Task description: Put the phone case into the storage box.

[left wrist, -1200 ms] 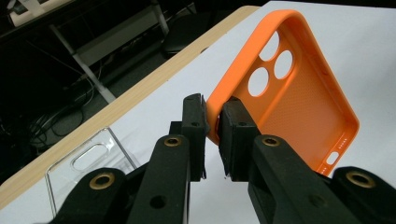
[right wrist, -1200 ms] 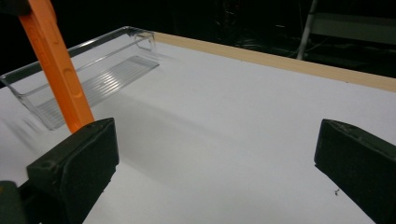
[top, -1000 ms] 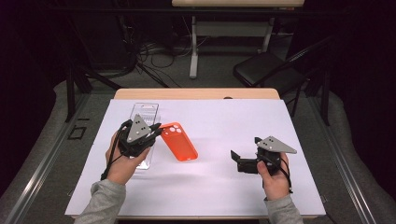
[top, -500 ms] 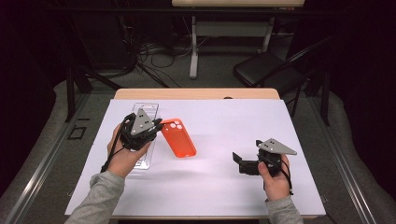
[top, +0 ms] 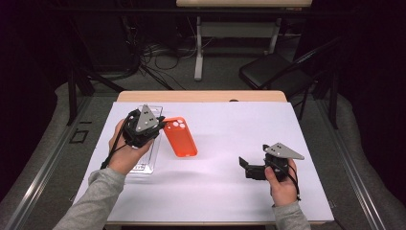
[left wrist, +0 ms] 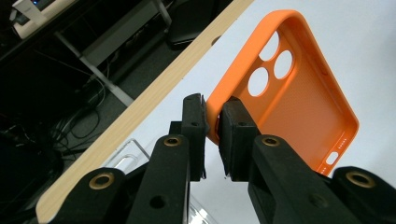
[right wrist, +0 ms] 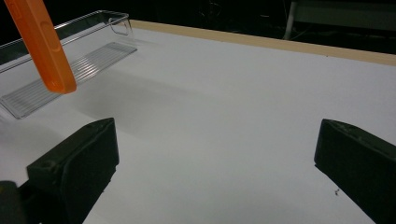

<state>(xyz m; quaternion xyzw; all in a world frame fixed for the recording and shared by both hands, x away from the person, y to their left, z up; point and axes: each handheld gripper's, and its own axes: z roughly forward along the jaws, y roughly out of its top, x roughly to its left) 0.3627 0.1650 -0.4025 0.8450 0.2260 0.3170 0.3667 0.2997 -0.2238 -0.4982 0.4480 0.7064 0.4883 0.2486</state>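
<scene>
An orange phone case hangs tilted above the white mat, with its open inner side facing the left gripper view. My left gripper is shut on the case's long rim near the camera holes, and its pads pinch the edge. In the right gripper view the case's lower end hangs clear of the table. My right gripper rests low near the front right of the mat, its jaws wide open with nothing between them.
A clear plastic tray lies on the mat under the left hand, also seen as the tray at upper left. The wooden table edge runs along the far side. Beyond it stand a black chair and a desk frame.
The left gripper has carried the orange case a little up and toward the far side. The right gripper has stayed where it was.
</scene>
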